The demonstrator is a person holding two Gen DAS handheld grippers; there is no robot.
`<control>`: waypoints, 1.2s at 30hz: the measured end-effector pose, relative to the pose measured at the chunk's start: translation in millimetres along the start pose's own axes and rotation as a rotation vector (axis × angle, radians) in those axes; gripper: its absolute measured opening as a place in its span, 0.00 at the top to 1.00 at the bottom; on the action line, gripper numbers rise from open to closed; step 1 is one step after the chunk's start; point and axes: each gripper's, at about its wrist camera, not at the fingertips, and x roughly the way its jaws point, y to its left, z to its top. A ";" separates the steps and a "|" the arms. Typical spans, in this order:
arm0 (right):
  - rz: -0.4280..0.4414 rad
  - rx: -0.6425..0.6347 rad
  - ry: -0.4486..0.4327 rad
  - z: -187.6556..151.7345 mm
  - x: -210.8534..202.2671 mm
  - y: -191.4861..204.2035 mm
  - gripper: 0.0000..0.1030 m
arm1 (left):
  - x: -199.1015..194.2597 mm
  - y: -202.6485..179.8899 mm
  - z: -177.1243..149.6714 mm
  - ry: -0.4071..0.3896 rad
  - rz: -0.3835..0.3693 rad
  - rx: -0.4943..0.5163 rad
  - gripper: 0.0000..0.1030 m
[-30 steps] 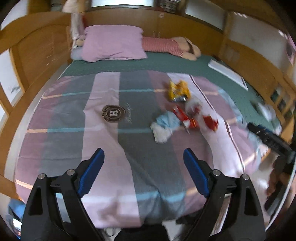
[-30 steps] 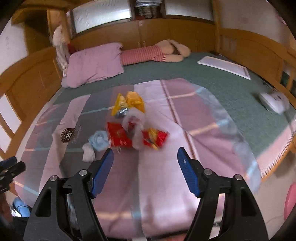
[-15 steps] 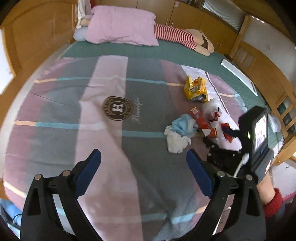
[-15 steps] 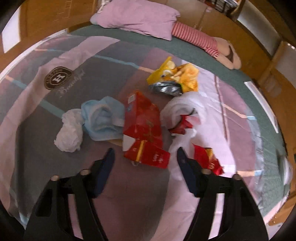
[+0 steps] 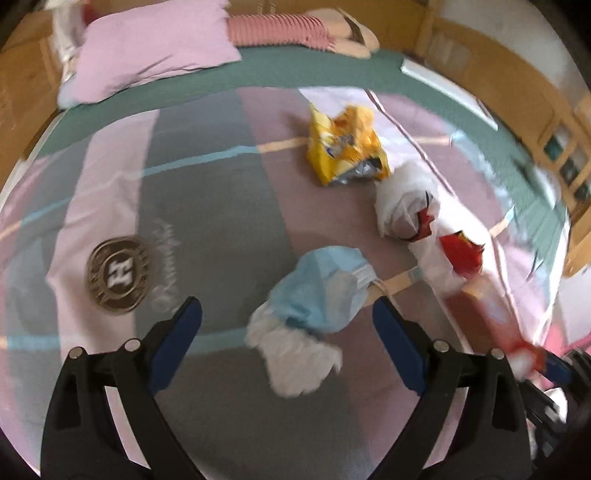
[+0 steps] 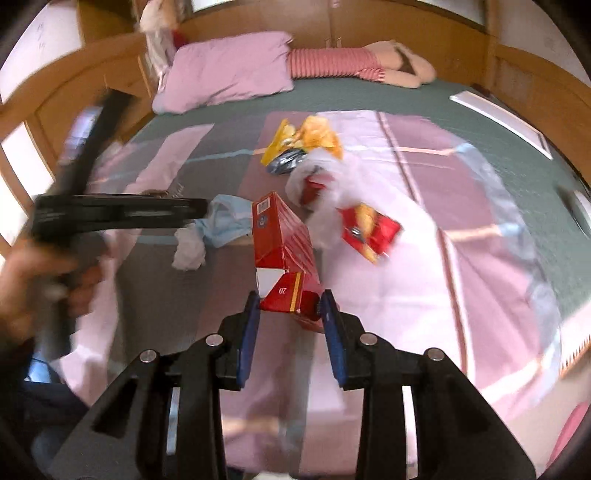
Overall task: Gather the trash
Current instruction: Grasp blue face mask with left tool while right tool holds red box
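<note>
Trash lies on the striped blanket [image 5: 207,206]. A blue face mask [image 5: 321,288] and a white tissue [image 5: 295,354] sit between the fingers of my left gripper [image 5: 286,317], which is wide open above them. Beyond are a yellow chip bag [image 5: 343,147], a white plastic bag [image 5: 406,206] and a red wrapper [image 5: 461,251]. In the right wrist view my right gripper [image 6: 290,301] has its jaws closing on the near end of a red carton [image 6: 284,240], both pads against it. The left gripper [image 6: 110,214] shows there as a blurred black bar above the mask [image 6: 229,221].
A pink pillow [image 5: 155,62] and a striped plush figure [image 5: 288,26] lie at the head of the bed. A white flat panel [image 6: 498,114] rests on the green cover [image 6: 406,96]. Wooden bed walls [image 6: 96,96] ring the mattress. A round logo [image 5: 118,273] marks the blanket.
My left gripper dropped forward over the mask and tissue. The right gripper's jaws narrowed around the red carton, which now stands clear of the other trash.
</note>
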 end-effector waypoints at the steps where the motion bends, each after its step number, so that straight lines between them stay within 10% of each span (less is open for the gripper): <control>1: -0.004 0.011 -0.006 -4.0 -7.9 -2.6 0.67 | 6.3 -6.0 2.5 -0.002 0.002 0.016 0.10; 3: -0.005 0.036 -0.020 -13.6 -26.2 -6.0 0.67 | 20.6 -17.8 5.8 0.011 0.010 0.052 0.12; 7: -0.005 0.074 -0.037 -24.0 -50.6 -10.9 0.67 | 43.2 -21.5 4.7 0.087 -0.006 0.040 0.69; 9: 0.002 0.086 -0.054 -26.1 -61.3 -11.7 0.67 | 30.9 -17.4 1.8 0.043 -0.049 0.005 0.78; 22: 0.031 0.079 -0.154 -30.6 -113.6 -4.5 0.67 | -175.9 -25.4 -51.7 -0.338 0.112 0.015 0.80; 36: 0.024 0.023 -0.251 -55.6 -182.0 4.9 0.67 | -296.1 -74.2 -130.3 -0.489 0.205 0.035 0.80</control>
